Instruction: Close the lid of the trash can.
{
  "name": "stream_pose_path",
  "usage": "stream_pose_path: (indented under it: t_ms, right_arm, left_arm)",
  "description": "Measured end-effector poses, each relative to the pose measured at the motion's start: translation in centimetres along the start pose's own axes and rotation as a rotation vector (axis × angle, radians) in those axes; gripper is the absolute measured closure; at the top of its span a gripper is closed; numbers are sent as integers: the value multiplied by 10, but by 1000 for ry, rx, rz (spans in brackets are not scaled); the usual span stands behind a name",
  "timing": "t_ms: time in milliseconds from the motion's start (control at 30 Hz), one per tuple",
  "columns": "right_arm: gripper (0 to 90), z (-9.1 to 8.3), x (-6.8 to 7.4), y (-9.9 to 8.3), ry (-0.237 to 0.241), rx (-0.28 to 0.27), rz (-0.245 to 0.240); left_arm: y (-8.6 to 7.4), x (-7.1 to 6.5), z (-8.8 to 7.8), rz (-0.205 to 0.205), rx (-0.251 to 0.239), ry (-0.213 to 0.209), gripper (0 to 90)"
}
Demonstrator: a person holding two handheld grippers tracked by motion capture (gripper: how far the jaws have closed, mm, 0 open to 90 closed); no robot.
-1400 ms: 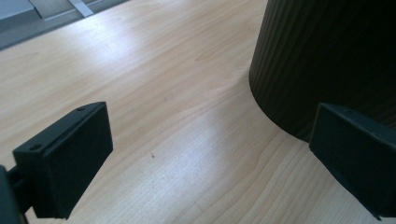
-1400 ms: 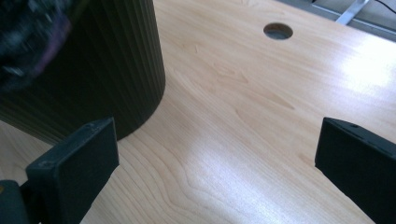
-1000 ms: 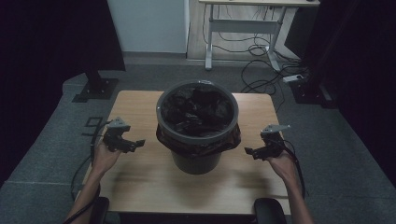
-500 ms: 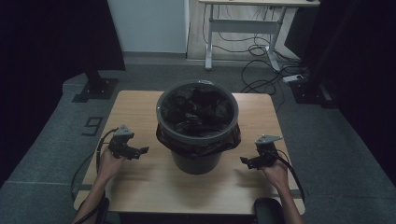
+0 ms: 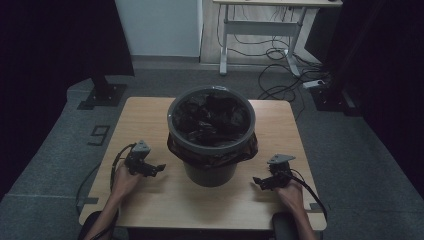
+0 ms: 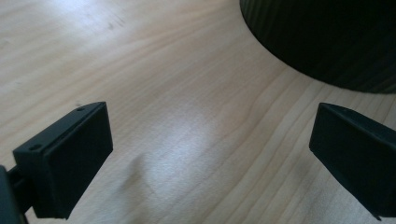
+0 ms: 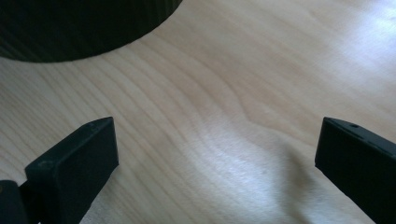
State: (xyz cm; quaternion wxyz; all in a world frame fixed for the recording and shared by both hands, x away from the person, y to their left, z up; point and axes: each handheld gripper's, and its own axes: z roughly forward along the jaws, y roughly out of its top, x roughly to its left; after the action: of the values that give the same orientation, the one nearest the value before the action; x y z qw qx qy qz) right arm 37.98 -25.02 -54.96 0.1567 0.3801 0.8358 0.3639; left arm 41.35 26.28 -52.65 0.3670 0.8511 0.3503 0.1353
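Both grippers, left [image 5: 159, 167] and right [image 5: 256, 181], drew back from the bin [image 5: 211, 134] (jaws spread, empty).

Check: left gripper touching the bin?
Apart. Left gripper view: open left gripper has only bare table between its jaws, bin beyond.

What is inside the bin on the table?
The bin holds a black bag whose edge folds over the rim, with crumpled dark material on top. Anything lower down is covered.
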Motion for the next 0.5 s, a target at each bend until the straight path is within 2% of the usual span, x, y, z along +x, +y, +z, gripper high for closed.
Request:
stream_pose_path:
  t_ms: [133, 300, 433, 500]
  right_arm:
    - [0, 5, 5, -4, 2, 23, -20]
    - [0, 7, 9, -4, 6, 12, -24]
    - [0, 7, 9, -4, 5, 14, -22]
    - [0, 7, 9, -4, 4, 13, -21]
  left_arm:
    - [-1, -5, 8, 18, 24, 3, 0]
    - [-1, -12, 16, 34, 50, -7, 0]
    - [-2, -18, 26, 68, 97, -12, 0]
    - [-2, -19, 29, 59, 92, -29, 0]
